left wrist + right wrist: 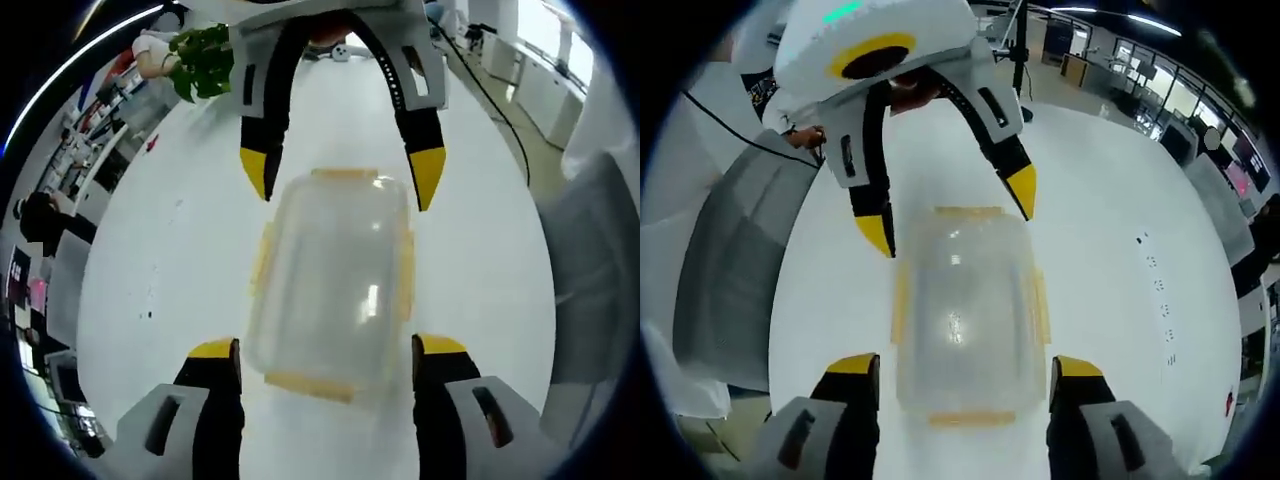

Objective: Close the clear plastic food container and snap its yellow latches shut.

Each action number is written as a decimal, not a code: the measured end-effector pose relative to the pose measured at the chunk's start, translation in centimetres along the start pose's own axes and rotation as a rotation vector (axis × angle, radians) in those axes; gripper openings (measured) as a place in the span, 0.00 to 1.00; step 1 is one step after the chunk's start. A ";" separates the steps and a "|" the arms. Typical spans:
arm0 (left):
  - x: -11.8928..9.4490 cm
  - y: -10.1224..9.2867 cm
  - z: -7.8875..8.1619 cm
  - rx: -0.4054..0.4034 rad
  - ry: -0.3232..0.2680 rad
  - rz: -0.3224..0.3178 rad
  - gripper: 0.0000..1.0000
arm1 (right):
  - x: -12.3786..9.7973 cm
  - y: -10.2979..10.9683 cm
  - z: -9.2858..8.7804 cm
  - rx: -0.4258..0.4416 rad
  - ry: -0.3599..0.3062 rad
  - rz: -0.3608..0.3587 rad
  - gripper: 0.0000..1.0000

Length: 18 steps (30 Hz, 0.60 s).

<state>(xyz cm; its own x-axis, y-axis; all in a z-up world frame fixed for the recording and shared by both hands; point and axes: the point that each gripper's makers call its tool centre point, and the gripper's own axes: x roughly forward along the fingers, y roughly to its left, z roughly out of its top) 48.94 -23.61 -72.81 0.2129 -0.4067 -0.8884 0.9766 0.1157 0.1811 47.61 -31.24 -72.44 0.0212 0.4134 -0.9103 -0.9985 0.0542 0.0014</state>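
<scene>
A clear plastic food container lies on the white table with its lid on and yellow latches along all its sides. Whether the latches are snapped down I cannot tell. In the left gripper view my left gripper is open, its jaws flanking the container's near end, and the right gripper faces it, open, at the far end. In the right gripper view my right gripper stands open around the near end, with the left gripper open just above the far end.
A green plant stands at the table's far edge, and a black cable runs along one side. A grey chair sits close to the table. A person sits at desks further off.
</scene>
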 end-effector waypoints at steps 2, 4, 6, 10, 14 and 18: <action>0.3 0.2 -0.3 0.006 0.007 -0.001 0.67 | 0.1 0.1 -0.3 -0.010 0.009 -0.004 0.69; 0.5 0.1 -0.5 0.007 0.015 -0.010 0.68 | 0.2 0.1 -0.6 -0.022 0.017 -0.011 0.70; 0.8 0.0 -0.6 0.013 0.021 -0.021 0.69 | 0.5 0.2 -0.9 -0.033 0.027 -0.017 0.71; 1.5 -0.1 -0.8 0.017 0.038 -0.038 0.73 | 1.1 0.0 -1.5 -0.038 0.043 -0.031 0.75; 2.1 0.0 -0.9 0.055 0.055 -0.030 0.74 | 1.6 -0.1 -1.6 -0.041 0.045 -0.043 0.74; 2.6 0.2 -0.8 0.067 0.068 -0.031 0.73 | 2.1 -0.3 -1.9 -0.044 0.056 -0.050 0.74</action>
<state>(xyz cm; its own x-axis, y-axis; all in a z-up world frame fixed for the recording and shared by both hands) 49.62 -23.92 -75.42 0.1828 -0.3465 -0.9201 0.9829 0.0421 0.1794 47.87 -32.13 -75.12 0.0699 0.3599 -0.9304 -0.9975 0.0335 -0.0619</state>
